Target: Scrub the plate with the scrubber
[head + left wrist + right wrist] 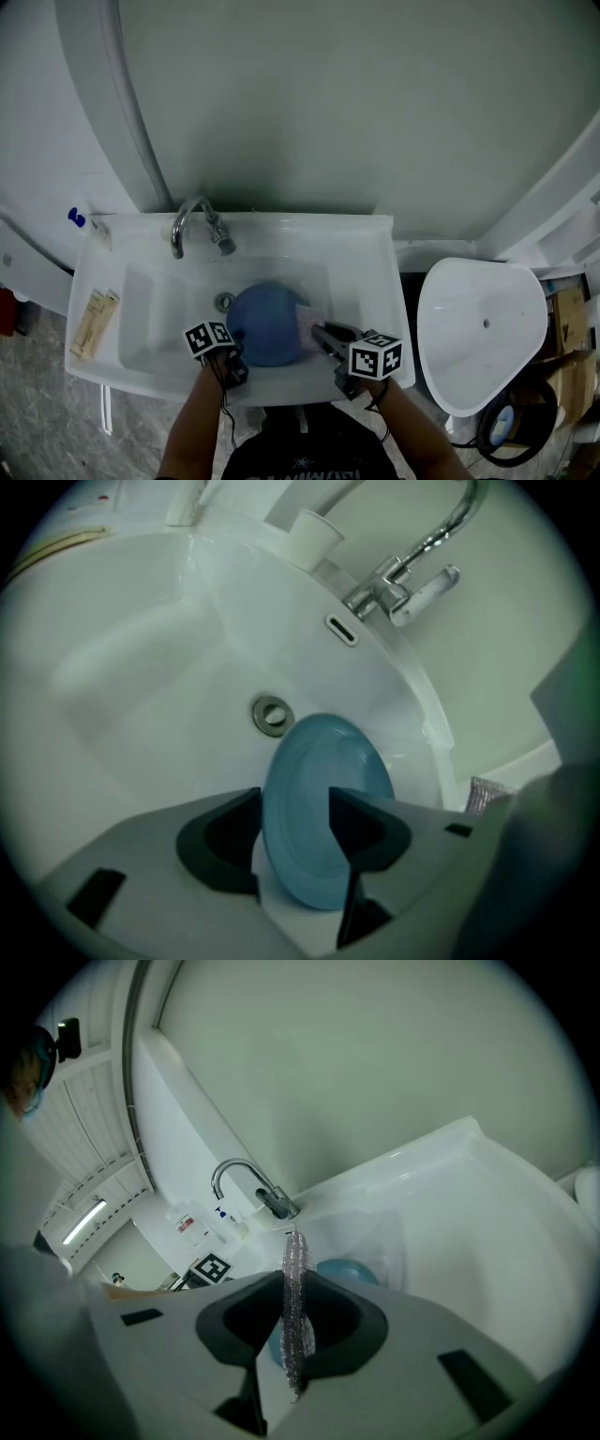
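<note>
Left gripper view: left gripper (293,801) jaws wide open, straddling but not clamping the blue plate (323,761) near the front edge of the sink (141,667); right gripper (293,1279) pinches the mesh scrubber (292,1241), so scrubbing pressure may skid the loose plate.

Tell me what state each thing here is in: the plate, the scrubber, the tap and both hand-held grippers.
Blue plate: in the sink basin, near rim between the left jaws, not gripped.
Left hand-held gripper: open.
Scrubber: pinched edge-on, standing upright.
Right hand-held gripper: shut on the scrubber.
Faucet: no water running.
</note>
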`<state>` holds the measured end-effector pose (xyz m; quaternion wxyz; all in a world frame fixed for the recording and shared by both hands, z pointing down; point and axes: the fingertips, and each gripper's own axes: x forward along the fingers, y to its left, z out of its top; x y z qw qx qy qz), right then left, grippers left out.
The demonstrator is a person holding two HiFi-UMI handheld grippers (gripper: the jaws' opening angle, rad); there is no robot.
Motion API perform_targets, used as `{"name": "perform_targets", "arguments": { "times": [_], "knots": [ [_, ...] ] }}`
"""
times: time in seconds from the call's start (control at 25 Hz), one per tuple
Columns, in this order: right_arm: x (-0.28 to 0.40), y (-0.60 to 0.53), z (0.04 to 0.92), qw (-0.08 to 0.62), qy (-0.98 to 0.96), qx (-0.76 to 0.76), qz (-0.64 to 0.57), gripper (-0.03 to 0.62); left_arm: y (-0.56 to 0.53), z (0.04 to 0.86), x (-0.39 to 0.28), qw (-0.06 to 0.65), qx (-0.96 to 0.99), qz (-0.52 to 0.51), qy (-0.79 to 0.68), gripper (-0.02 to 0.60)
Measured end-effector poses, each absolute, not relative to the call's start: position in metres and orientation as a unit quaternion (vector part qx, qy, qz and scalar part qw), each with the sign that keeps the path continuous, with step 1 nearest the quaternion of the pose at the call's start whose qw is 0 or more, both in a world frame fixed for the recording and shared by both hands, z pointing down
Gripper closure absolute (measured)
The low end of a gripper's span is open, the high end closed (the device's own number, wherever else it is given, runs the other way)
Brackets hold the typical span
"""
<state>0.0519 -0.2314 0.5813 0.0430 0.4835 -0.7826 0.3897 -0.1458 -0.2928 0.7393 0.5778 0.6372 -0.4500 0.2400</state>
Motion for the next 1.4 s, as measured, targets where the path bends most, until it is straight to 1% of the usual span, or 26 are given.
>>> {"name": "perform_targets", "arguments": {
  "times": [0.16,0.4,0.6,0.76,0.92,1.2,1.28,1.4],
  "knots": [
    [0.049,-0.227,0.579,0.040,-0.782,0.485,0.390,0.516,-0.299,0.735,-0.164,0.577,0.618,0.208,-0.492,0.371],
    [0.047,-0.228,0.573,0.036,-0.783,0.489,0.382,0.516,-0.302,0.718,-0.170,0.569,0.644,0.179,-0.479,0.371],
    [0.038,-0.231,0.567,0.041,-0.794,0.481,0.371,0.516,-0.303,0.684,-0.162,0.567,0.676,0.113,-0.456,0.371],
    [0.023,-0.234,0.556,0.051,-0.817,0.450,0.357,0.516,-0.297,0.649,-0.169,0.535,0.696,0.087,-0.471,0.371],
    [0.017,-0.238,0.545,0.067,-0.839,0.423,0.337,0.516,-0.289,0.621,-0.194,0.493,0.690,0.054,-0.528,0.371],
    [0.014,-0.215,0.541,0.074,-0.861,0.375,0.336,0.516,-0.242,0.589,-0.214,0.474,0.661,-0.028,-0.581,0.373],
    [0.017,-0.205,0.538,0.071,-0.865,0.365,0.337,0.516,-0.227,0.579,-0.212,0.457,0.662,-0.043,-0.592,0.392],
    [0.023,-0.191,0.530,0.067,-0.873,0.352,0.331,0.516,-0.201,0.564,-0.205,0.429,0.663,-0.059,-0.610,0.467]
  ]
}}
